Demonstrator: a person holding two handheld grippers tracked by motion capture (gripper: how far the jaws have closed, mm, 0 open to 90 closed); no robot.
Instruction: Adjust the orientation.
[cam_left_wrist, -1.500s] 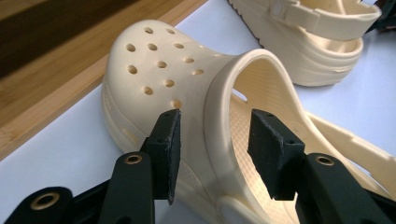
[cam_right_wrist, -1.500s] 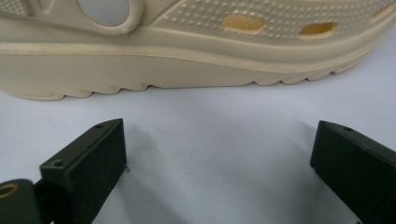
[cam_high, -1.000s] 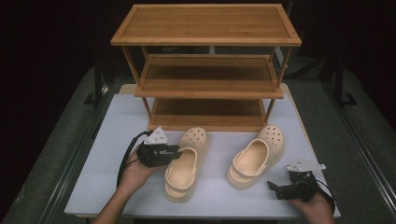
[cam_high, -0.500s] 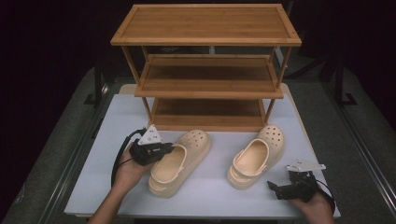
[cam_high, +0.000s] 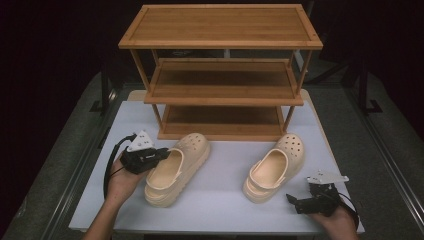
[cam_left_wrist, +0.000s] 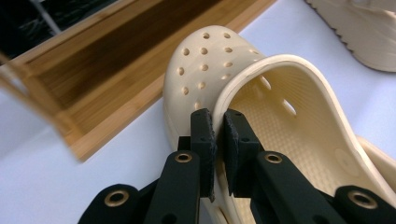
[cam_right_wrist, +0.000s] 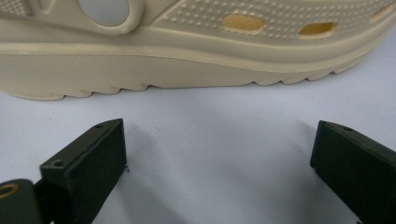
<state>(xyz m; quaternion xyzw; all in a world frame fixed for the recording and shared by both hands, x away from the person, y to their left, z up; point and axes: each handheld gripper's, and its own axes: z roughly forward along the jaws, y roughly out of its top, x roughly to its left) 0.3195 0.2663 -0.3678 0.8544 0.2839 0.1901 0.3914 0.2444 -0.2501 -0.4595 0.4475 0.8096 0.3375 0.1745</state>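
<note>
Pinching the left clog's (cam_left_wrist: 261, 116) rim, left gripper (cam_left_wrist: 217, 133) hides it; right gripper's (cam_right_wrist: 219, 163) jaws spread.

Left clog (cam_left_wrist: 280, 121): cream foam-like plastic, matt, smooth on the perforated upper; footbed stippled with fine raised dots.
Right clog (cam_right_wrist: 187, 51): same cream matt material, pebbled side band, ridged sole edge.
Shoe rack (cam_high: 220, 60): warm brown wood with visible grain in slatted boards, a soft satin sheen on the top shelf.
Tabletop (cam_high: 220, 200): white, smooth, matt covering.
Left hand-held gripper (cam_left_wrist: 217, 135): black matt plastic jaws with brass-coloured metal rivets; flat dull pads pinching the clog's rim.
Right hand-held gripper (cam_right_wrist: 219, 163): black matt plastic, faintly grainy jaw faces, one brass-coloured rivet at the corner.
</note>
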